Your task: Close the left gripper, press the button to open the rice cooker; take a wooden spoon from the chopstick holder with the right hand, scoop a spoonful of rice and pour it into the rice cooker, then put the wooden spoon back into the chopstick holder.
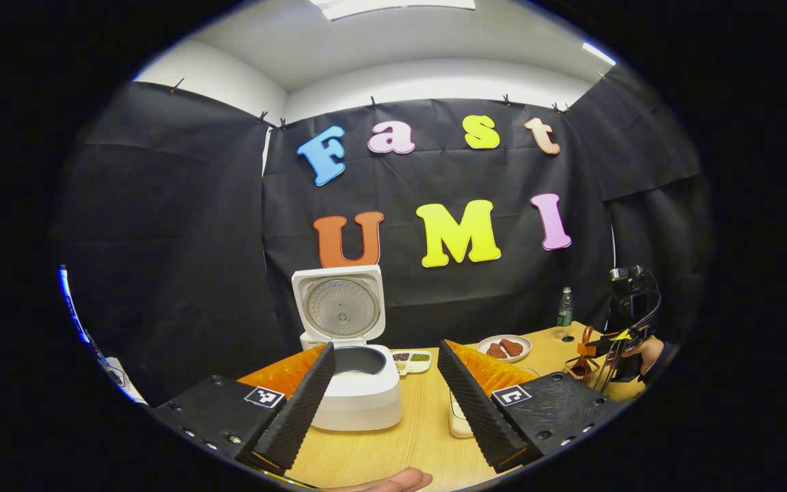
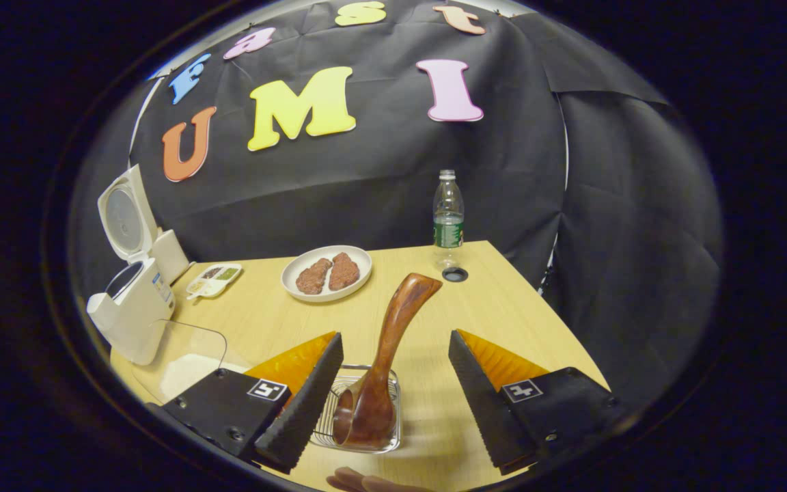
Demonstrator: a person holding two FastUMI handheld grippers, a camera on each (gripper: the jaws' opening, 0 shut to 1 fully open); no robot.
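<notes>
Wooden spoon (image 2: 383, 369) stands between the spread right claw (image 2: 393, 403) fingers, untouched.

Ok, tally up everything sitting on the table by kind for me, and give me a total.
Rice cooker, lid open: 1
Wooden spoon: 1
Wire chopstick holder: 1
Plate holding two brown pieces: 1
Water bottle: 1
Small condiment tray: 1
Clear container of rice: 1
Total: 7

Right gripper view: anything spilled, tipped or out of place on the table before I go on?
Nothing stands out. The wooden spoon sits bowl-down in the wire chopstick holder, leaning but contained. The rice cooker is open, the plate and bottle upright, no spill visible.
</notes>
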